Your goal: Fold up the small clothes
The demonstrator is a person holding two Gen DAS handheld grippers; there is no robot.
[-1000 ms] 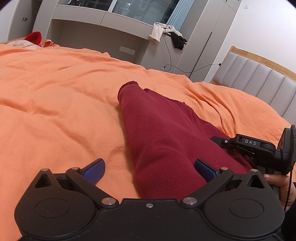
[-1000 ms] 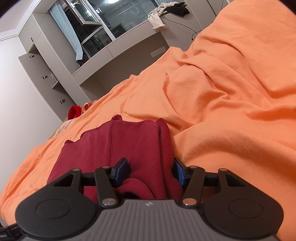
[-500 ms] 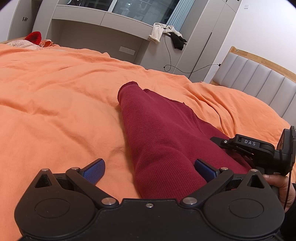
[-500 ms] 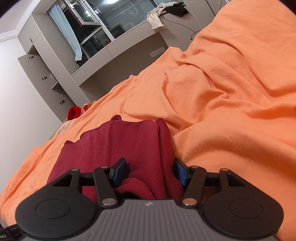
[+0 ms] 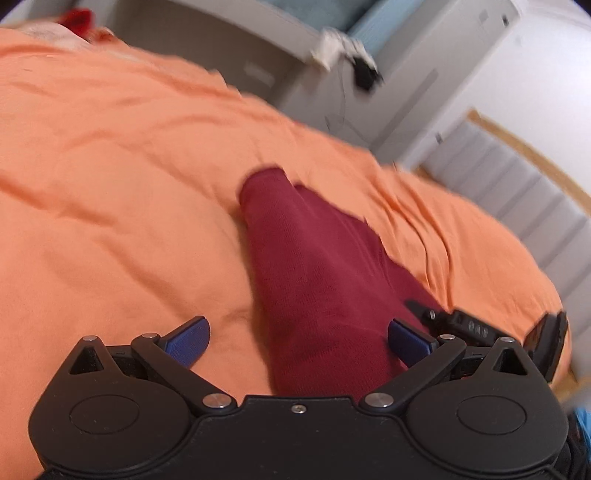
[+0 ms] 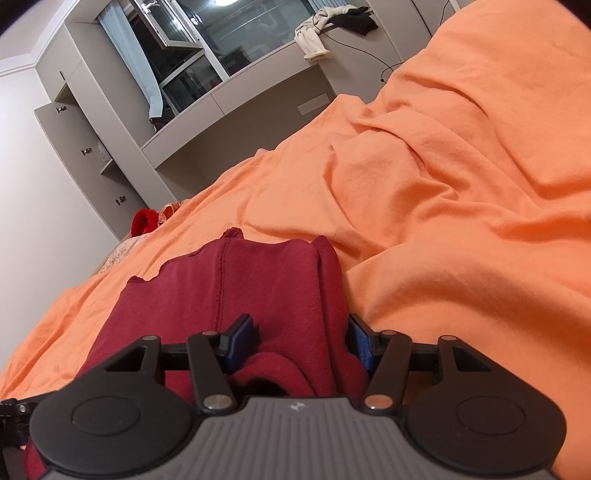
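We find a dark red garment (image 5: pixel 317 280) lying on an orange bedspread (image 5: pixel 110 184), running from the centre of the left wrist frame down to its lower edge. That frame is blurred. The left gripper (image 5: pixel 298 338) sits over the near end of the garment with its 2 blue fingers (image 5: pixel 188 338) wide apart; the left one rests on the bedspread beside the cloth, the right one at the cloth's right edge. Neither presses the fabric.

In the right wrist frame the same garment (image 6: pixel 258 291) fills the lower centre, with a seam running up its middle and a bunched fold at the bottom. The right gripper (image 6: pixel 298 338) has its 2 fingers (image 6: pixel 240 332) partly apart on either side of that fold; we cannot tell whether they clamp it.

The right gripper's black body (image 5: pixel 476 328) shows at the lower right of the left wrist frame. A grey cabinet (image 6: pixel 92 147) stands at the upper left of the right wrist frame, with pale and black clothes (image 6: pixel 332 22) on the ledge at the top.
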